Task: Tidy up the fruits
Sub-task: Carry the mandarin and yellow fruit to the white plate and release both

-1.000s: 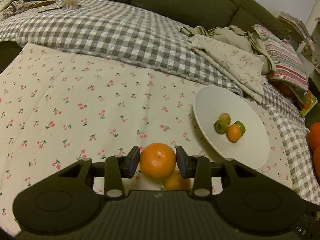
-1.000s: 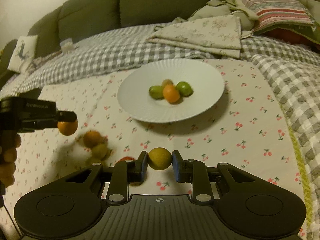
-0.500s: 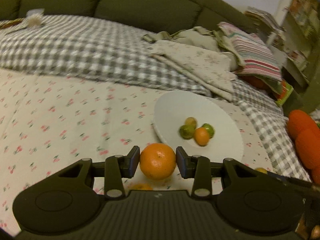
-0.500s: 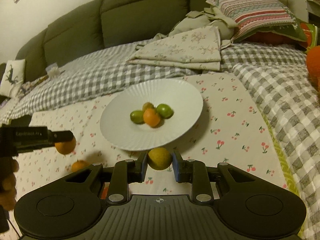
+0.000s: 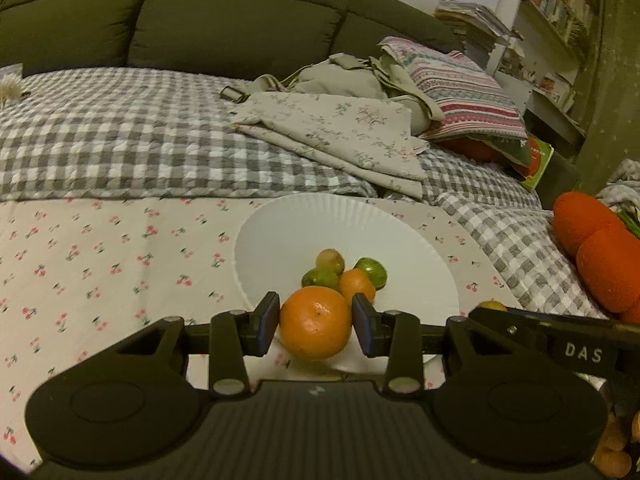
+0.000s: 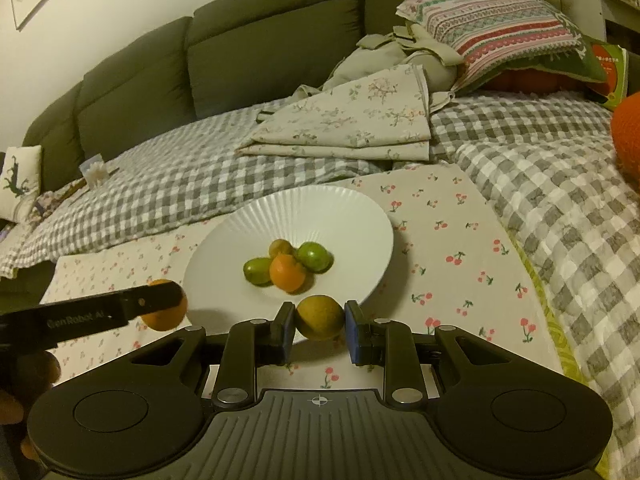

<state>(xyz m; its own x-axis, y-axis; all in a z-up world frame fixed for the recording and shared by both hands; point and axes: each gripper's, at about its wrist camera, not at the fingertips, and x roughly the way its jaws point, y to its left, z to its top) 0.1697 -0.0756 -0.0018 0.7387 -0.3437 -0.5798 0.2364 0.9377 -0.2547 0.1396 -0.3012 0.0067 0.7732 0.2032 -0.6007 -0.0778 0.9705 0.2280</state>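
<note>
My left gripper (image 5: pixel 316 322) is shut on an orange mandarin (image 5: pixel 315 322), held just at the near rim of the white ribbed plate (image 5: pixel 280 236). On the plate lie several small fruits: two green ones, a small orange one (image 5: pixel 357 284) and a brownish one. My right gripper (image 6: pixel 318 328) is shut on a small yellow-brown fruit (image 6: pixel 319 317) at the plate's near edge (image 6: pixel 360 216). In the right wrist view the left gripper (image 6: pixel 164 305) shows at the left with its mandarin. In the left wrist view the right gripper (image 5: pixel 494 307) enters from the right.
The plate rests on a cherry-print cloth (image 5: pixel 100 264) over a grey checked blanket (image 5: pixel 120 140). Folded floral linen (image 5: pixel 344 136) and a striped pillow (image 5: pixel 452 92) lie behind it. Orange cushions (image 5: pixel 600 256) sit at the right. A dark green sofa back (image 5: pixel 200 20) closes the rear.
Both grippers have carried their fruits toward the plate, which now looks larger and nearer. The loose fruits on the cloth at the left have dropped out of the right wrist view.
</note>
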